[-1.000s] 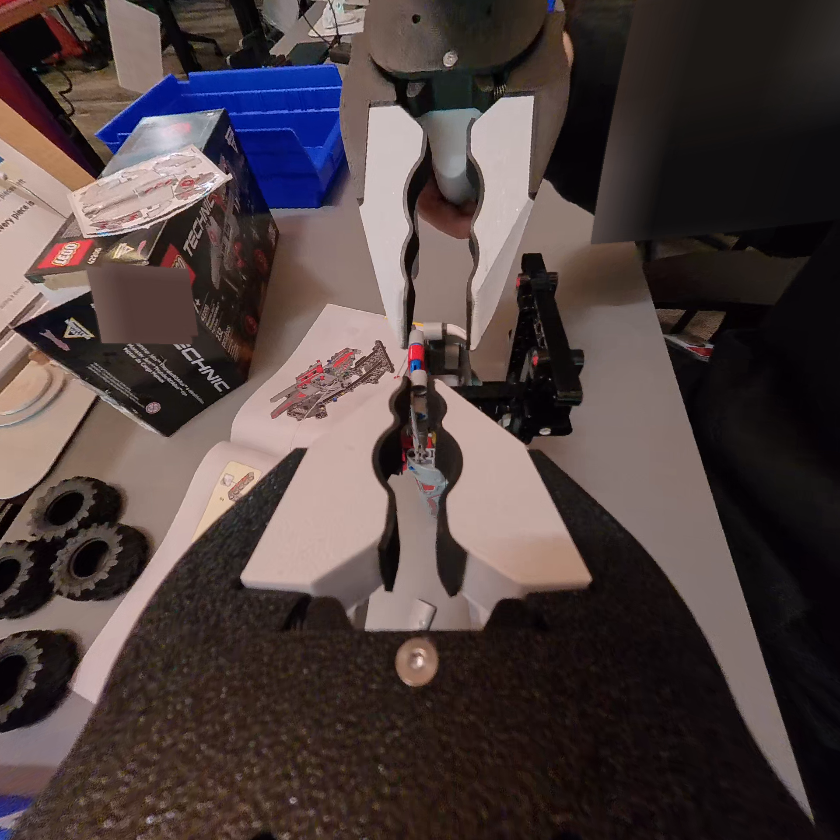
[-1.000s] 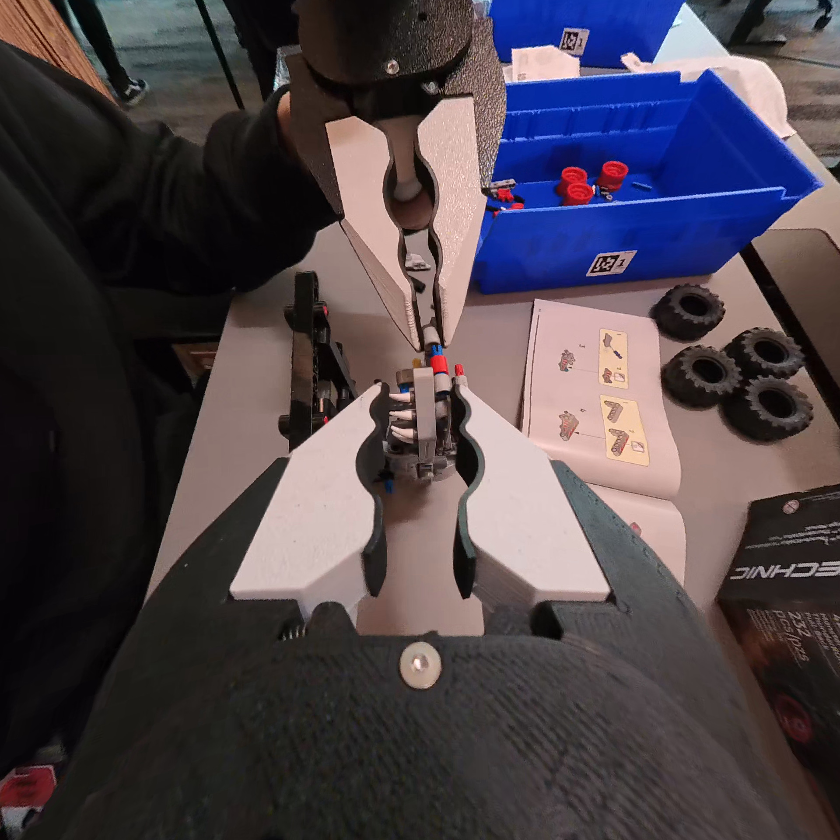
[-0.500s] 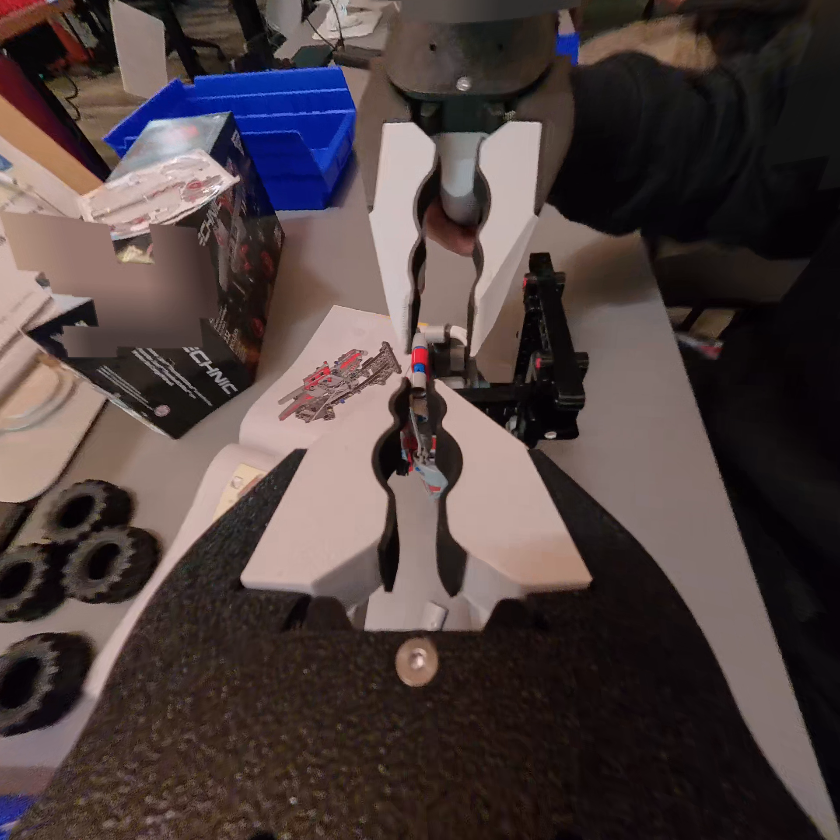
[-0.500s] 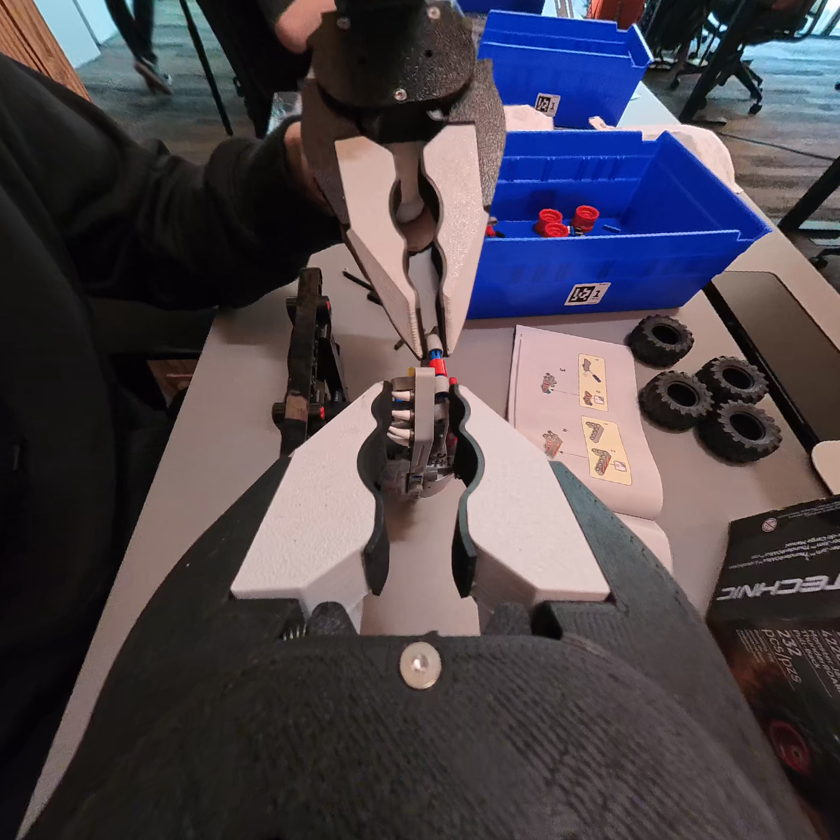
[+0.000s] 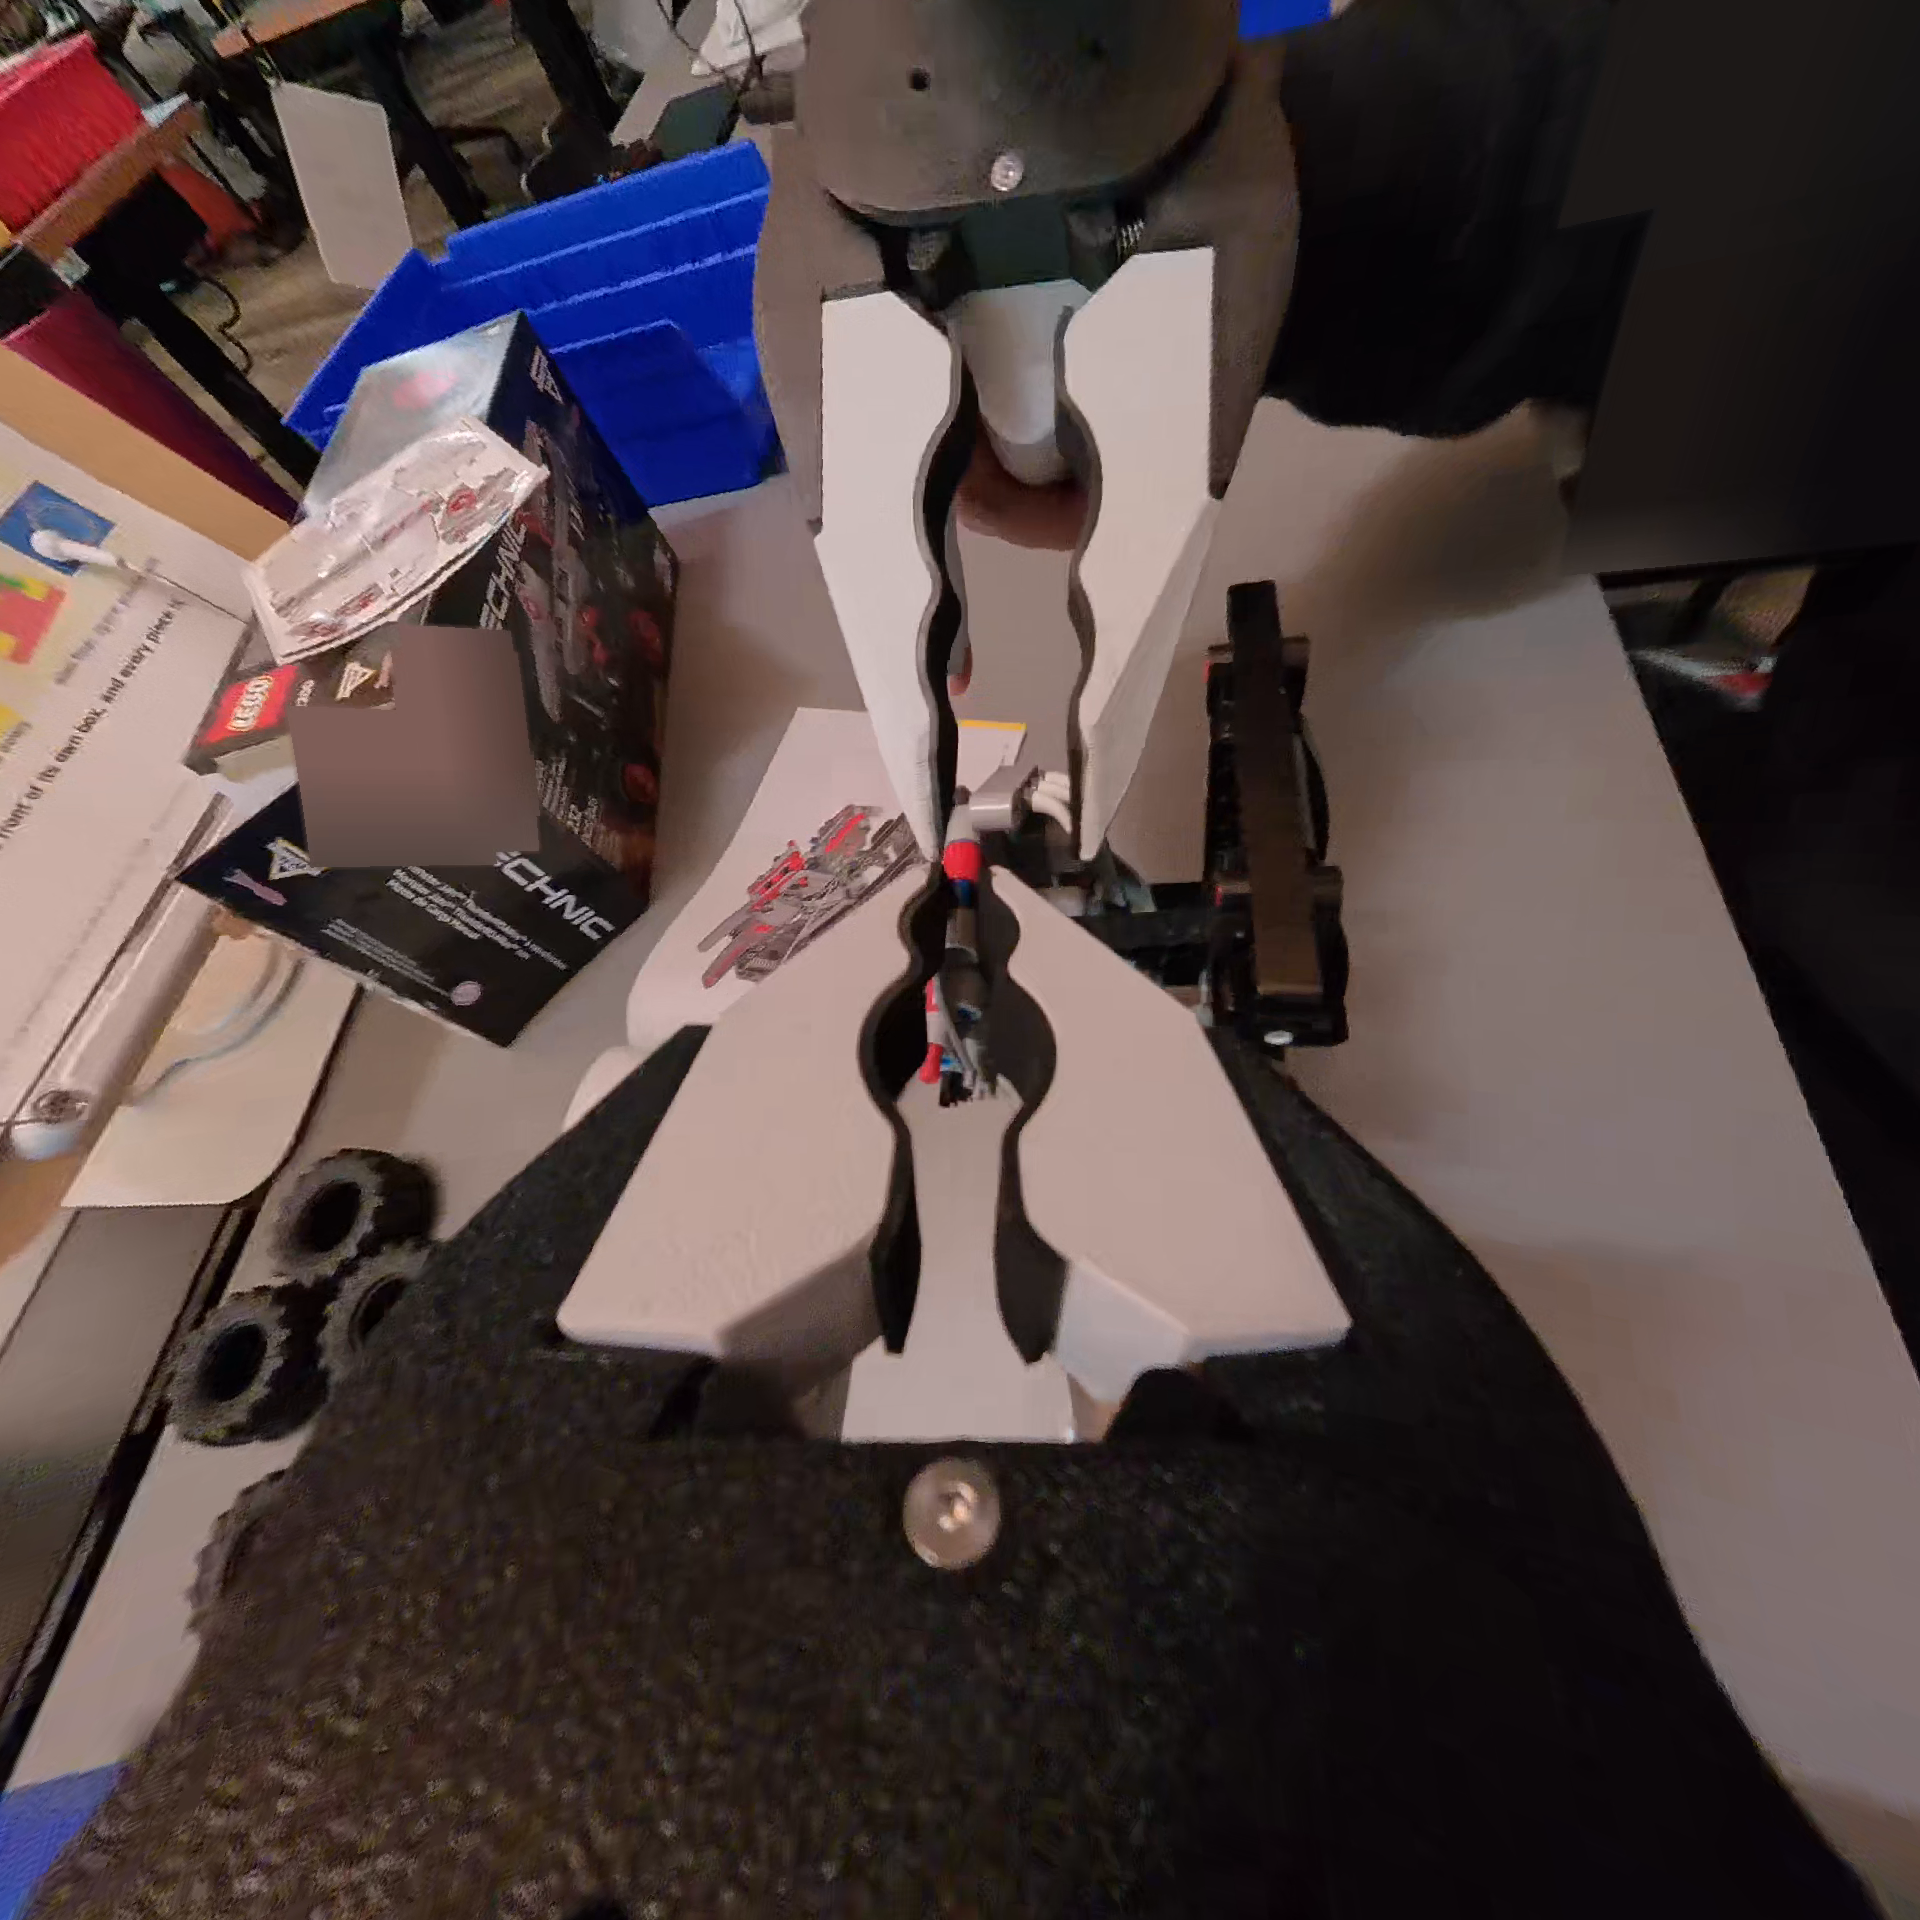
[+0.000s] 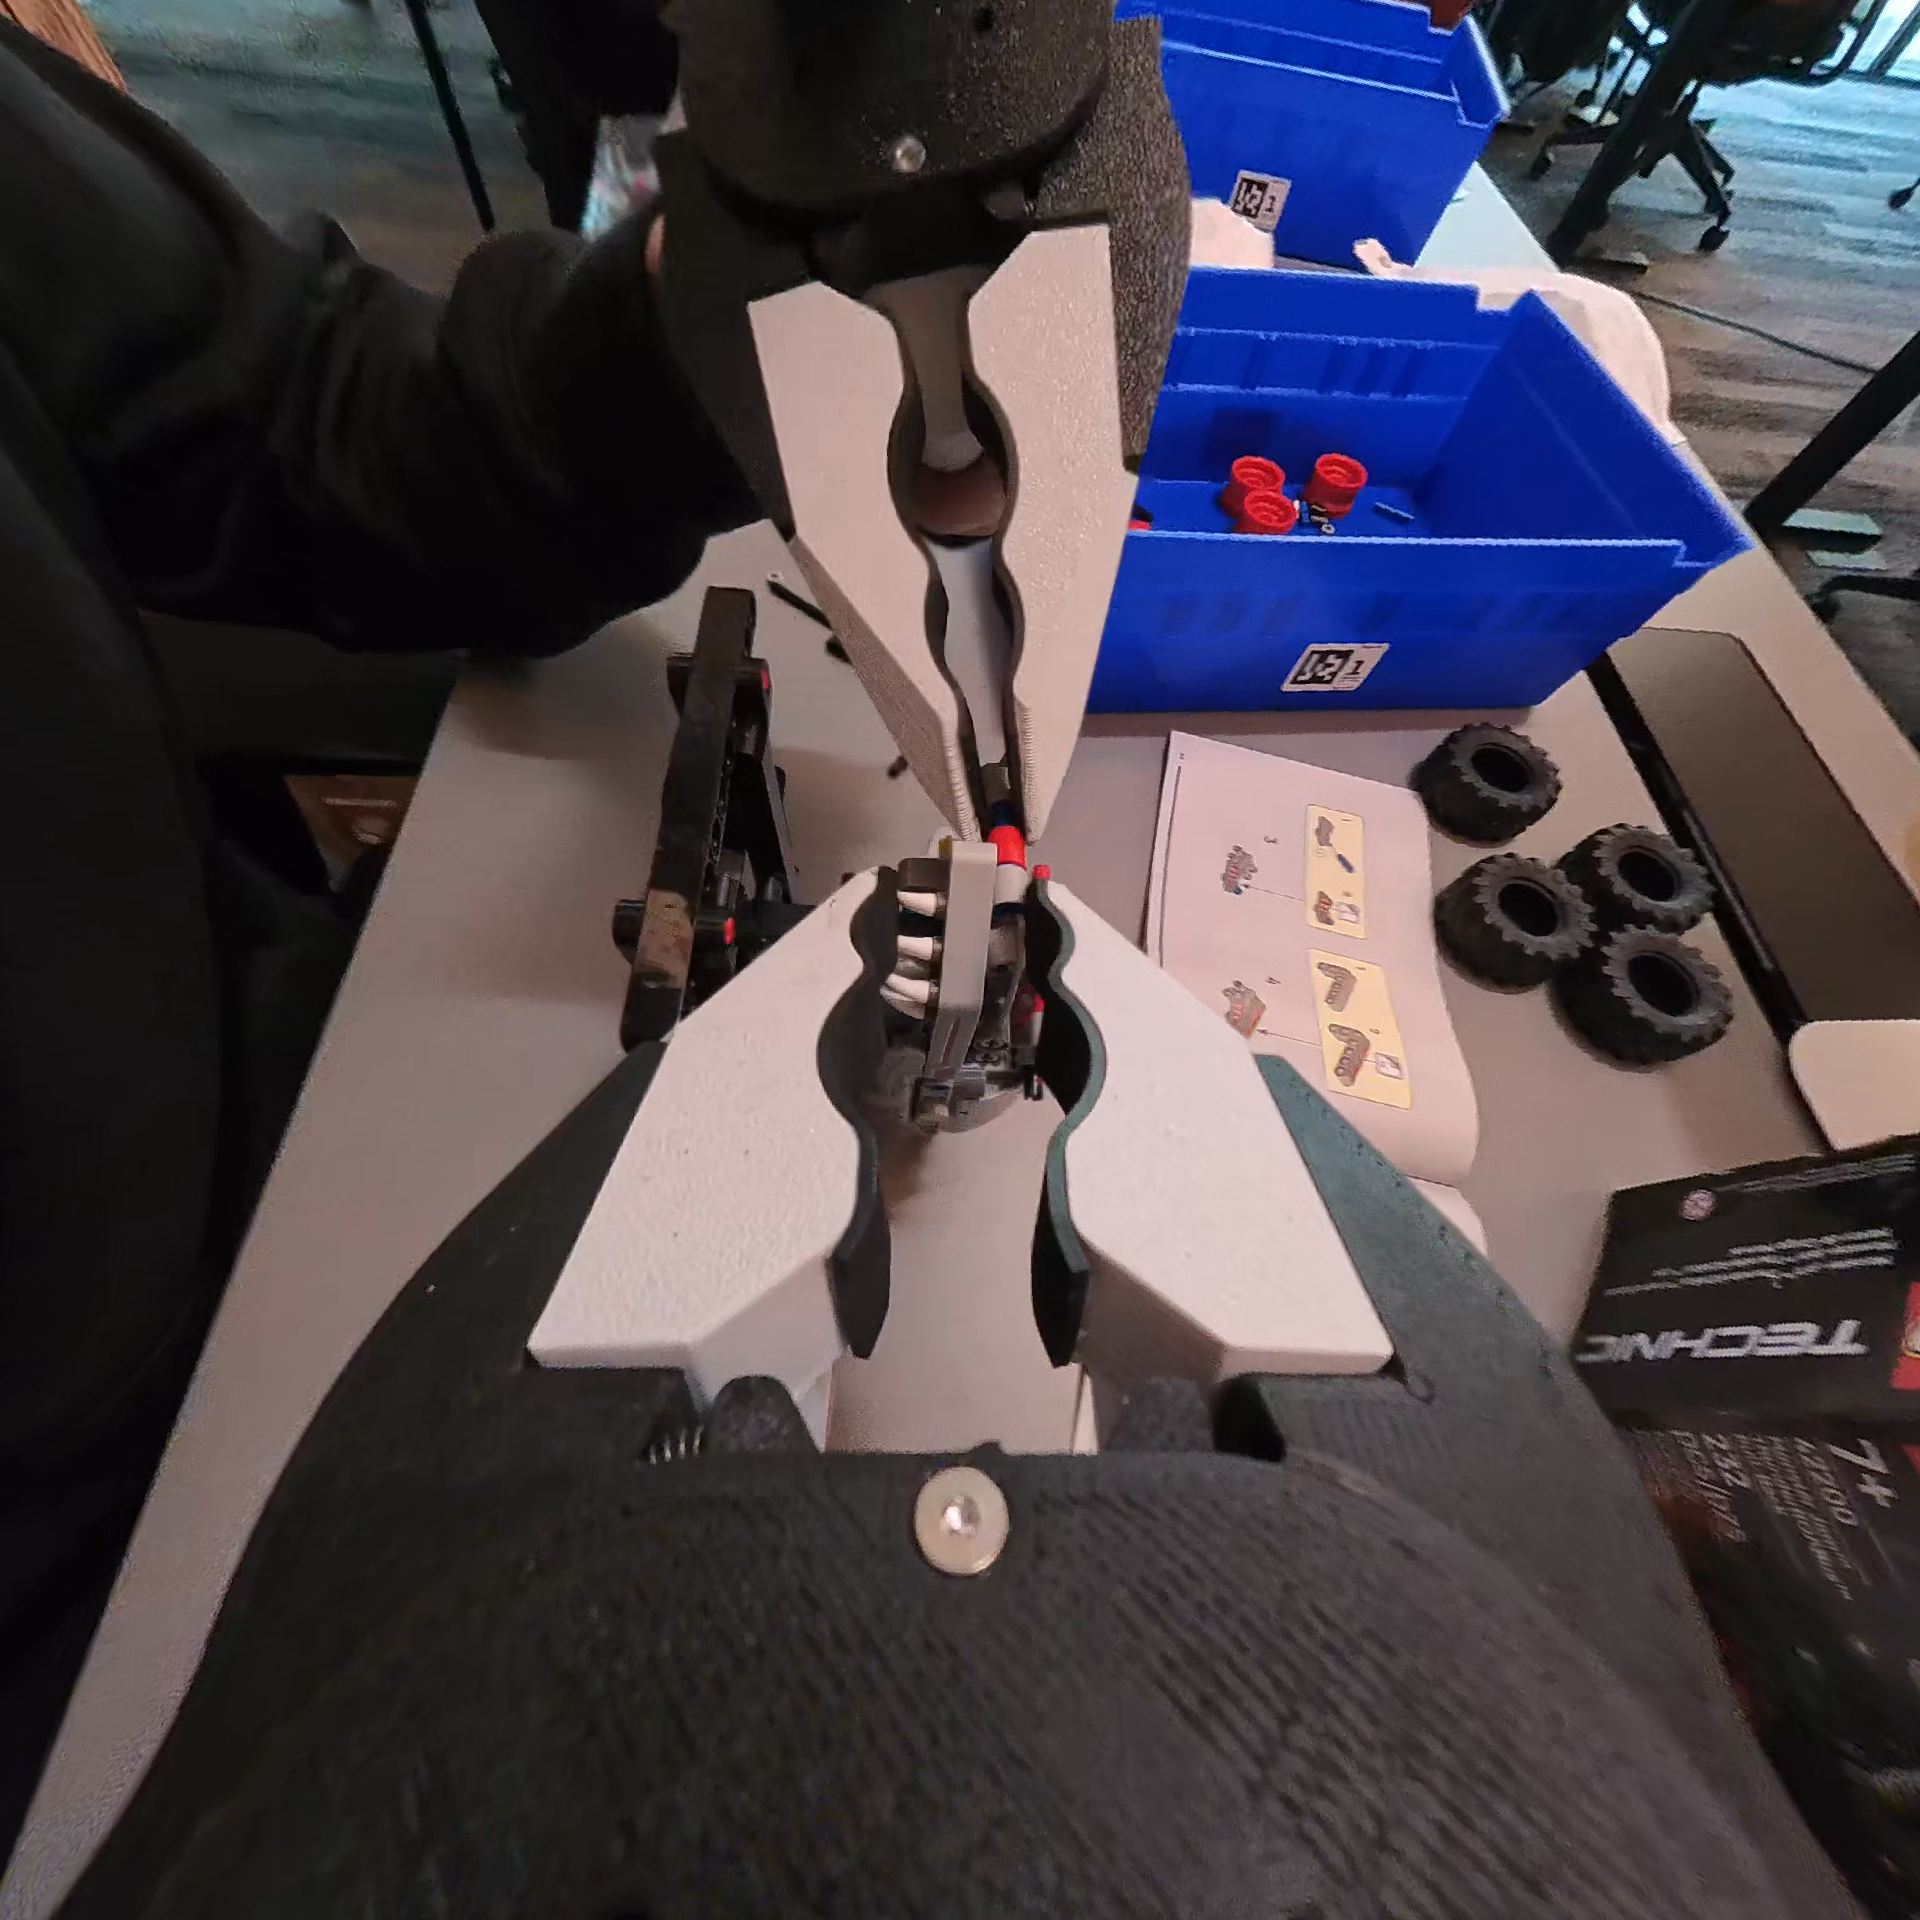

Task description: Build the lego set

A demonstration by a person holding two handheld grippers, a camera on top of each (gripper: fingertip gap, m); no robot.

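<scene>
My left gripper [image 5: 961, 883] is shut on a thin axle piece [image 5: 958, 860] with red and blue ends. My right gripper [image 6: 951, 888] is shut on a grey sub-assembly [image 6: 961, 966] with white pins on its left side. The two grippers face each other tip to tip above the table. In the right wrist view the axle piece's red end [image 6: 1005, 847] touches the top of the sub-assembly, under the left gripper [image 6: 992, 821]. In the left wrist view the right gripper [image 5: 1013, 831] holds the sub-assembly [image 5: 1003, 805]. A black frame [image 6: 696, 831] stands on edge beside them.
A blue bin [image 6: 1403, 623] with red hubs [image 6: 1288, 488] sits at the back. Several black tyres [image 6: 1558, 914] lie next to the open instruction booklet [image 6: 1299, 914]. The black set box [image 5: 499, 727] stands left of the grippers in the left wrist view. A dark sleeve [image 6: 312, 468] borders the table. Left and right tips are no more than a few centimetres apart.
Both grippers keep their grip and stay tip to tip. The pair has shifted and tilted slightly, so the background has moved in both views.
</scene>
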